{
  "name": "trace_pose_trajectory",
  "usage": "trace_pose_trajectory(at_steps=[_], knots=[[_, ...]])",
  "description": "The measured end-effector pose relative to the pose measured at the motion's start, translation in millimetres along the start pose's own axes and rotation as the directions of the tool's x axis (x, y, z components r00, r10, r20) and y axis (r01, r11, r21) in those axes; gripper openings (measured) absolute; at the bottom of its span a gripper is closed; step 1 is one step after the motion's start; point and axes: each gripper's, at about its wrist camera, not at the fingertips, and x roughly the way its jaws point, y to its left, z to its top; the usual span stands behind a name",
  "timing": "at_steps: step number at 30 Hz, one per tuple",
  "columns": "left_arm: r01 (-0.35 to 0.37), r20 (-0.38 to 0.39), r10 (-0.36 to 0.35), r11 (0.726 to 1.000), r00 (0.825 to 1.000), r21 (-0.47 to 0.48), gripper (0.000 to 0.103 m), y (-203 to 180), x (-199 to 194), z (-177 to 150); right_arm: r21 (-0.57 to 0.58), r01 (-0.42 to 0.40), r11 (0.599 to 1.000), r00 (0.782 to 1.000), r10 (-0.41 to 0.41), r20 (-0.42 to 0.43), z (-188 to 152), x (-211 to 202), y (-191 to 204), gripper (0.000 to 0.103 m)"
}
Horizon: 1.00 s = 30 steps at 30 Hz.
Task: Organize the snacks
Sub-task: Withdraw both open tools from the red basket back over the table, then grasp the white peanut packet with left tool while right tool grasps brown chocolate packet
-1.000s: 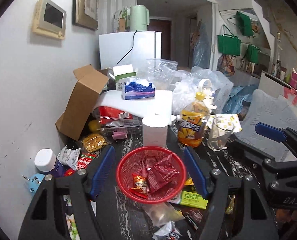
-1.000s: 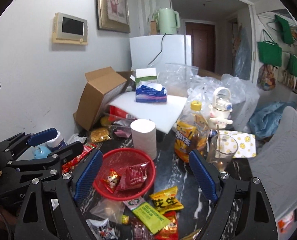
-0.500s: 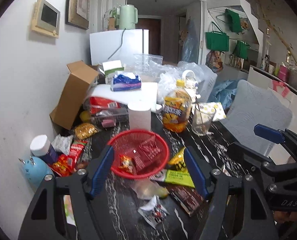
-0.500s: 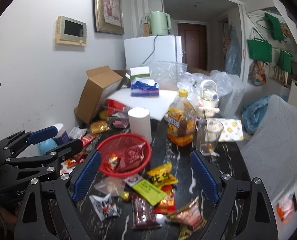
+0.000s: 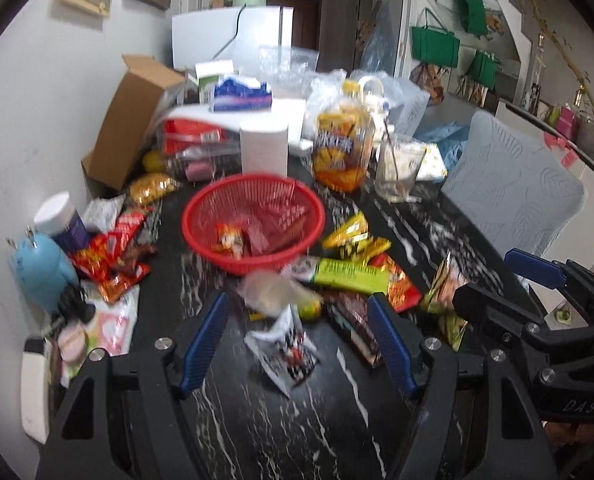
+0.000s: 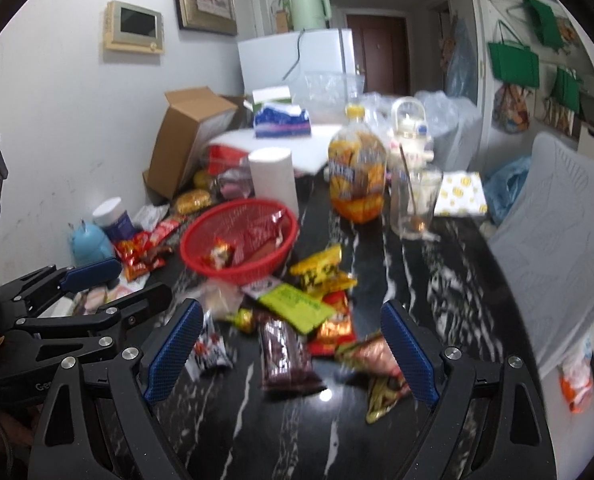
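A red mesh basket (image 5: pixel 257 266) (image 6: pixel 237 274) stands mid-table with a few red and orange snack packets in it. Loose snacks lie in front of it: a green packet (image 5: pixel 351 276) (image 6: pixel 297 306), yellow packets (image 5: pixel 353 236) (image 6: pixel 321 268), a brown bar (image 5: pixel 353 328) (image 6: pixel 287 356), a clear bag (image 5: pixel 273 292) and a white printed packet (image 5: pixel 285 352) (image 6: pixel 211 352). My left gripper (image 5: pixel 297 304) (image 6: pixel 125 284) hangs open above the white packet. Over the brown bar my right gripper (image 6: pixel 291 312) (image 5: pixel 509 284) is open, touching nothing.
Behind the basket stand a paper roll (image 5: pixel 263 152), an orange juice bottle (image 5: pixel 343 148) and a glass (image 5: pixel 399 168). Red packets (image 5: pixel 109 260), a blue gadget (image 5: pixel 43 276), a white-lidded jar (image 5: pixel 63 220) and a cardboard box (image 5: pixel 133 120) line the left wall. A grey chair back (image 6: pixel 557 248) borders the table's right edge.
Both grippers have drawn back from the basket and sunk toward the table. The basket looks farther off, and loose packets now lie between the fingers. Jaw openings look unchanged.
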Motion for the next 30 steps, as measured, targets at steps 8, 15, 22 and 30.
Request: trace_pose_trajectory(at_steps=[8,15,22,30], knots=[[0.003,-0.087,-0.004,1.0,0.996,-0.016,0.071,-0.3,25.4,-32.1,0.048,-0.033,0.998,0.996,0.037,-0.086,-34.3,24.5,-6.8,0.091],[-0.014,-0.145,0.007,0.999,0.989,-0.043,0.071,6.4,44.8,-47.7,0.073,-0.07,0.995,0.985,0.081,-0.154,-56.0,49.2,-10.4,0.091],[-0.018,-0.166,0.004,0.996,0.986,-0.082,0.071,18.0,57.9,-47.6,0.076,-0.106,0.992,0.976,0.118,-0.183,-59.2,67.5,-10.1,0.091],[0.002,-0.191,-0.027,0.992,0.981,-0.129,0.071,29.3,74.8,-40.7,0.071,-0.132,0.989,0.965,0.145,-0.218,-52.7,94.1,-11.2,0.089]])
